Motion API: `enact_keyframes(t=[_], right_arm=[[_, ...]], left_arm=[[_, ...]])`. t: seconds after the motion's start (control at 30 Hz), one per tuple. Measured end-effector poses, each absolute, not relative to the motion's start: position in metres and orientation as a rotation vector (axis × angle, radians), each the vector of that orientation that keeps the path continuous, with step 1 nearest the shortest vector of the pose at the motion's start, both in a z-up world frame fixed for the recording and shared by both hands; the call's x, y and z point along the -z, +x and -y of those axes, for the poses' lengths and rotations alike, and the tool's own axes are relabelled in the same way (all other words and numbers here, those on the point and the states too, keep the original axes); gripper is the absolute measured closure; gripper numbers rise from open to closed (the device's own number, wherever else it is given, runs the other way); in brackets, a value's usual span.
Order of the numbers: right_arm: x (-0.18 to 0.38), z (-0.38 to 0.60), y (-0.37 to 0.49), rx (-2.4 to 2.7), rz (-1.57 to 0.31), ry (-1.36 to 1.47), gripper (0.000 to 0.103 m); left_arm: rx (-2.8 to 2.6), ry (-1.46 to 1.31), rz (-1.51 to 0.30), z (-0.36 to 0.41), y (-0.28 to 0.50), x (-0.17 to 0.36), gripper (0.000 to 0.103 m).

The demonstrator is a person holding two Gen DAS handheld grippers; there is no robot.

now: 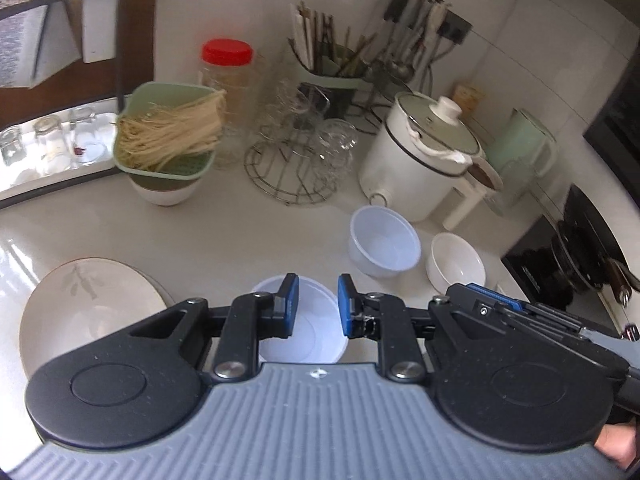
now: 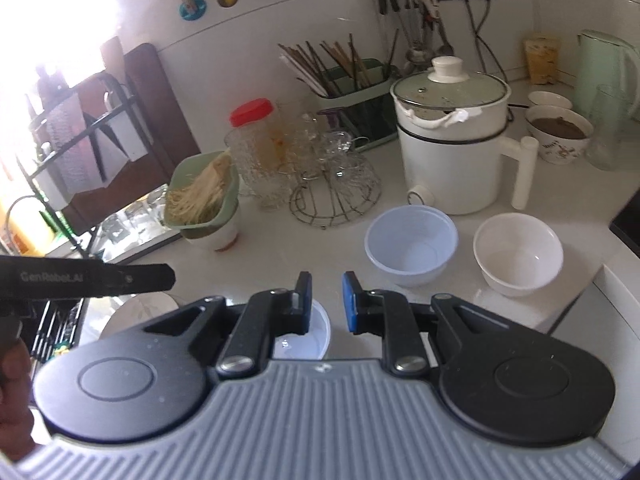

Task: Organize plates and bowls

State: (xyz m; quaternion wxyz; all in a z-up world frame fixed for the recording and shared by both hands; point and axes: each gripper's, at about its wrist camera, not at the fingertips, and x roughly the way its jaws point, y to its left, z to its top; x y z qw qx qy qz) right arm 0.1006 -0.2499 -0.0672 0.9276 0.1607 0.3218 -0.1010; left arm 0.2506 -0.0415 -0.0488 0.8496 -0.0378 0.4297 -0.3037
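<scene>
Half hidden behind the left gripper (image 1: pixel 313 304): a translucent plastic bowl (image 1: pixel 308 344) and a leaf-patterned plate (image 1: pixel 80 304), both on the white counter (image 1: pixel 240 232). Fingers slightly parted on both grippers, pinching nothing, angled down. Right gripper (image 2: pixel 327 300) just beside, same pose. Farther back, near the electric pot (image 1: pixel 424 156): second plastic bowl (image 1: pixel 382 246), white ceramic bowl (image 1: pixel 456 262), both empty. Green basket (image 1: pixel 168 136) with dry noodles, resting on another bowl.
</scene>
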Motion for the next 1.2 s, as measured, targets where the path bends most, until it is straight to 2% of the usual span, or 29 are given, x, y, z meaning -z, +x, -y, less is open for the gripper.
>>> enact_keyframes(t=[0.5,0.53,0.57,0.6,0.63,0.67,0.7,0.73,1.2], right_arm=[[0.09,0.257,0.097,0.352,-0.703,0.424,0.082],[0.093,0.261,0.101,0.36,-0.705,0.434,0.082],[0.096,0.264,0.104,0.369,-0.707,0.443,0.082],[0.099,0.268,0.108,0.379,-0.711,0.452,0.078],[0.103,0.272,0.112,0.379,-0.711,0.464,0.073],[0.107,0.277,0.115,0.376,-0.711,0.479,0.059],[0.111,0.282,0.119,0.38,-0.716,0.495,0.049],[0.115,0.287,0.124,0.383,-0.724,0.506,0.049],[0.163,0.352,0.175,0.408,-0.801,0.658,0.05]], left_arm=[[0.718,-0.036,-0.991,0.055,0.286,0.082,0.078],[0.716,-0.035,-0.998,0.059,0.291,0.084,0.076],[0.715,-0.034,-1.005,0.063,0.295,0.087,0.068],[0.714,-0.036,-1.013,0.067,0.301,0.09,0.055],[0.72,-0.051,-1.021,0.071,0.307,0.092,0.051],[0.724,-0.068,-1.03,0.075,0.313,0.095,0.044],[0.724,-0.08,-1.042,0.08,0.32,0.098,0.043],[0.724,-0.086,-1.056,0.086,0.327,0.101,0.043],[0.792,0.011,-1.185,0.211,0.405,0.153,0.043]])
